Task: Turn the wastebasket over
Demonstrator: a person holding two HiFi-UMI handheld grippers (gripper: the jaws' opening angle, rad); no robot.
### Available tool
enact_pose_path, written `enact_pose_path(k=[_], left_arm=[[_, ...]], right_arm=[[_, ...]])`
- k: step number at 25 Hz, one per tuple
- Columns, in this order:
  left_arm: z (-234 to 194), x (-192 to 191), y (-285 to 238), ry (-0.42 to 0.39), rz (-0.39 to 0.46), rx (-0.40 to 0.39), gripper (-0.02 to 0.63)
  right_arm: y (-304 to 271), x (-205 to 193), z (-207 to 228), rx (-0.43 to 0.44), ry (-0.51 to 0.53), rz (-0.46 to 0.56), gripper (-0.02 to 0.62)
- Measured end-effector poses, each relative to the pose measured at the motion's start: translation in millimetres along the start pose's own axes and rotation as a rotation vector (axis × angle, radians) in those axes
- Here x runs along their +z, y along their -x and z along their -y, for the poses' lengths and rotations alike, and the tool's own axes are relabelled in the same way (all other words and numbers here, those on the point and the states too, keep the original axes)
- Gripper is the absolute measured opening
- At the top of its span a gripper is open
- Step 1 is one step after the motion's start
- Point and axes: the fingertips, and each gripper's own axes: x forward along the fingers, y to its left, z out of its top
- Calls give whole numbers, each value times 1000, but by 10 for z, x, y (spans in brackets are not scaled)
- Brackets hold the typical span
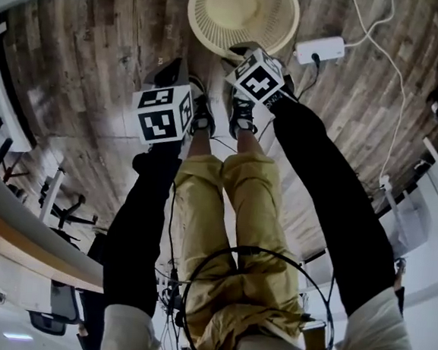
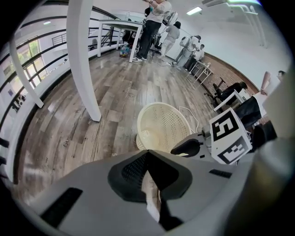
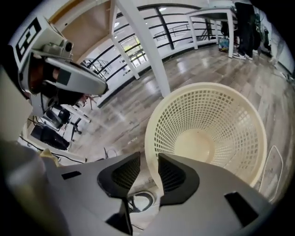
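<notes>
Wood-plank floor (image 1: 76, 66) runs glossy through the room, and nearest of all stand the person's legs (image 1: 239, 210) in yellow trousers. Just past the shoes (image 1: 243, 119) the left gripper (image 2: 147, 154) hangs steeply tilted down. Its jaws are clenched tip to tip with nothing caught in them, and it stops short of the basket.

To its right and a little farther, the right gripper (image 3: 148, 159) is released, jaws spread wide. The near rim (image 3: 148, 138) of the wastebasket (image 3: 207, 133) stands in the gap. The pads straddle the rim but do not appear to press on it, since floor shows between it and the left pad.

The wastebasket sits upright on the floor straight ahead of the feet, mouth up and empty, a cream plastic lattice. It is probably very light. Its thin perforated wall likely flexes under a pinch, while the solid band at the rim looks stiffest, so that is the sensible place to take hold. On this smooth floor it may slide rather than tip unless it is lifted as it rolls over.

A white power strip (image 1: 319, 48) lies close by on the basket's right, apart from it. Far off are a white post (image 2: 83, 60) and some people (image 2: 152, 27).
</notes>
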Motion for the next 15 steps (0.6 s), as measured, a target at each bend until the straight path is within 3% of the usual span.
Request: enact_pose_path(k=[8, 11, 15], left_arm=[[373, 391, 659, -52, 40, -28, 2], [610, 692, 1130, -139, 79, -38, 2], [1054, 1151, 1968, -257, 158, -100, 2]], right_arm=[[1160, 436, -21, -83, -106, 174, 109], [1819, 712, -148, -112, -162, 264, 36], [2813, 1080, -441, -152, -191, 389, 21]])
